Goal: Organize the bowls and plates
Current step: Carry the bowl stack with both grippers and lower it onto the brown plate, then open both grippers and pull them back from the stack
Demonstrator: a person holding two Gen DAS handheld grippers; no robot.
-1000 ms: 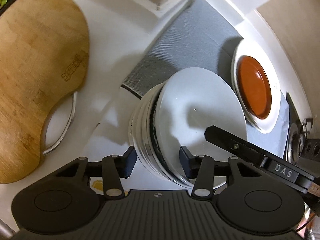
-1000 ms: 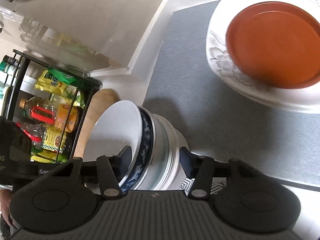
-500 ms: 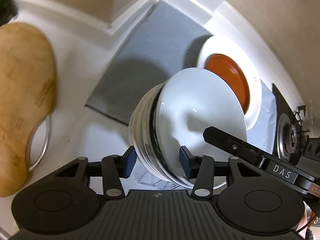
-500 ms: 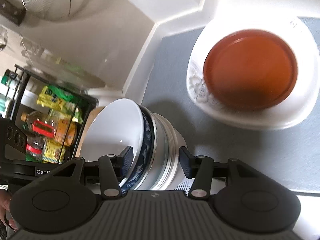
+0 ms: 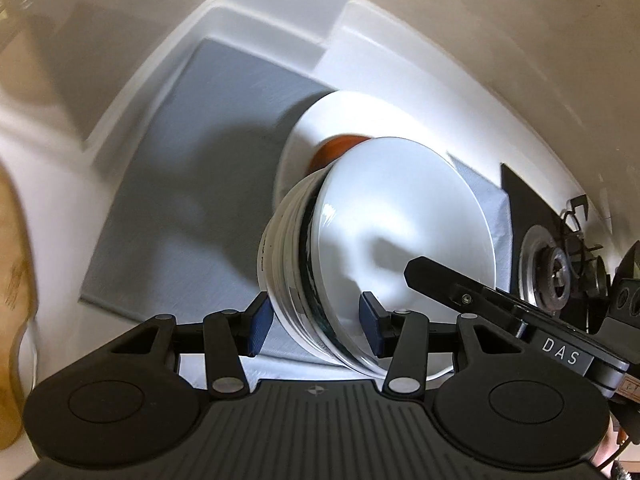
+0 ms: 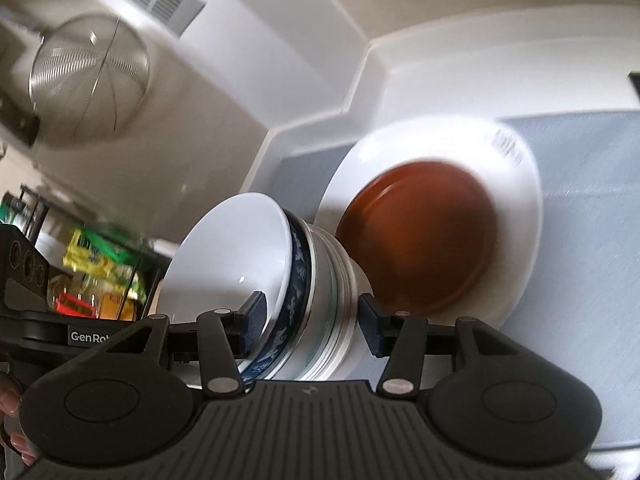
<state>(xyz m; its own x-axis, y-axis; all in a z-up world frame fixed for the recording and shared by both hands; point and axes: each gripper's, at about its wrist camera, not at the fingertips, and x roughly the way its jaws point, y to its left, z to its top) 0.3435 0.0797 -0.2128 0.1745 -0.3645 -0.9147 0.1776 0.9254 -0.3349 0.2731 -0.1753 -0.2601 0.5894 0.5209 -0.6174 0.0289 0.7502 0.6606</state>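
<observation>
Gripping bowl stack (image 5: pixel 384 248) w/ both tongs, L (image 5: pixel 316 322) & R (image 6: pixel 310 320), clenched; uneven squeeze → bowls slip onto brown plate (image 6: pixel 420 236).

Left gripper (image 5: pixel 316 322): jaws partly closed, blue pads on either side of the bowl stack (image 5: pixel 360 264), tilted on edge.
Right gripper (image 6: pixel 308 322): same span, clamping the stack's opposite side.
Right gripper's finger (image 5: pixel 472 292): crosses the left view's right edge.

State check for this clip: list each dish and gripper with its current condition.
Stack of nested white bowls: tilted, airborne, held by both grippers.
Brown round plate: resting on white flower-patterned plate.
Left gripper: clamped on stack.
Right gripper: clamped on stack.
</observation>
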